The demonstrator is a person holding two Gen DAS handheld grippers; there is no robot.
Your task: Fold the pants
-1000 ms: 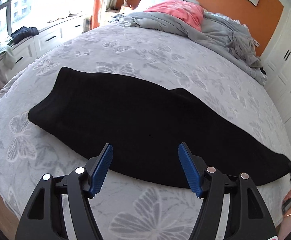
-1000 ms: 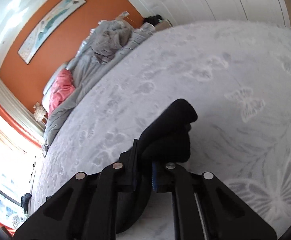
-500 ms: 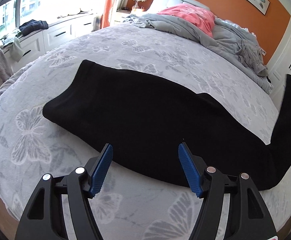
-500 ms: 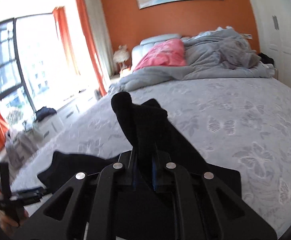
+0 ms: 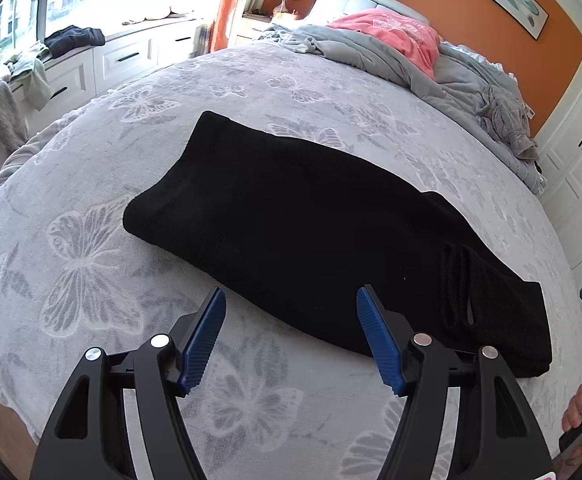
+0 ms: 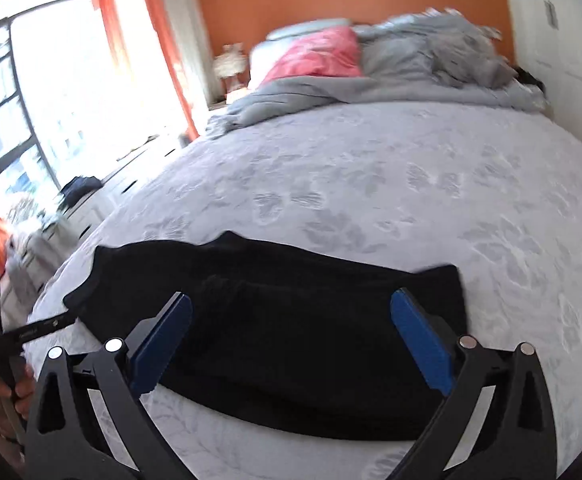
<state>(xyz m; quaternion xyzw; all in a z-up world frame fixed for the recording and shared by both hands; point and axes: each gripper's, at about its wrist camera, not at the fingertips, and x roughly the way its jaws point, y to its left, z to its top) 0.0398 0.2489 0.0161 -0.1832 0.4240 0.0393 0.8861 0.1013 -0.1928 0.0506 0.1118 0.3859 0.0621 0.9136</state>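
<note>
Black pants (image 5: 299, 216) lie across the grey butterfly-print bed (image 5: 91, 264), folded over on themselves, with the leg ends lying on top near the right end (image 5: 491, 300). My left gripper (image 5: 291, 312) is open and empty, just short of the pants' near edge. In the right wrist view the pants (image 6: 291, 320) lie flat below my right gripper (image 6: 291, 320), which is open and empty above them. The left gripper's body shows at the left edge of the right wrist view (image 6: 31, 332).
A rumpled grey duvet (image 5: 391, 56) and a pink pillow (image 5: 395, 36) lie at the head of the bed. White drawers with clothes on top (image 5: 71, 60) stand to the left. White wardrobes (image 5: 579, 184) stand to the right.
My right gripper carried the leg end up and over to the left, laid it on the pants and opened. The pants now lie half as long. My left gripper stayed open.
</note>
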